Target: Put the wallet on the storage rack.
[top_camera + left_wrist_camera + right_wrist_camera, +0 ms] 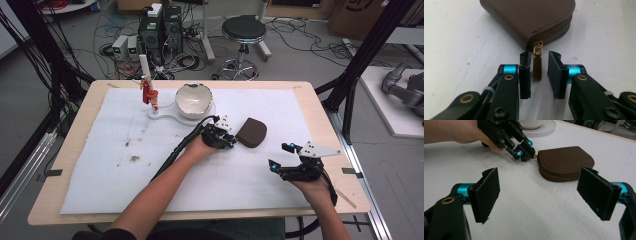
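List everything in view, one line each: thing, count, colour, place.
zip pouch: 1, brown, mid-table, zipped shut
zipper pull: 1, brass, between the left gripper's pads, a gap at the right pad
bowl: 1, white, far side of the table
board: 1, white, under the bowl
figurine: 1, red, left of the bowl
cloth: 1, white, stained, covering the table
table: 1, light wood
stool: 1, black, beyond the table
left gripper: 1, black, at the pouch
right gripper: 1, black, open, nearer right

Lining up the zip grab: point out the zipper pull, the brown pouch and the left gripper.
zipper pull (537, 67), left gripper view, on its brass tab.
brown pouch (251, 132), high view, middle of its top face.
left gripper (538, 72), left gripper view, midway between its fingertips.
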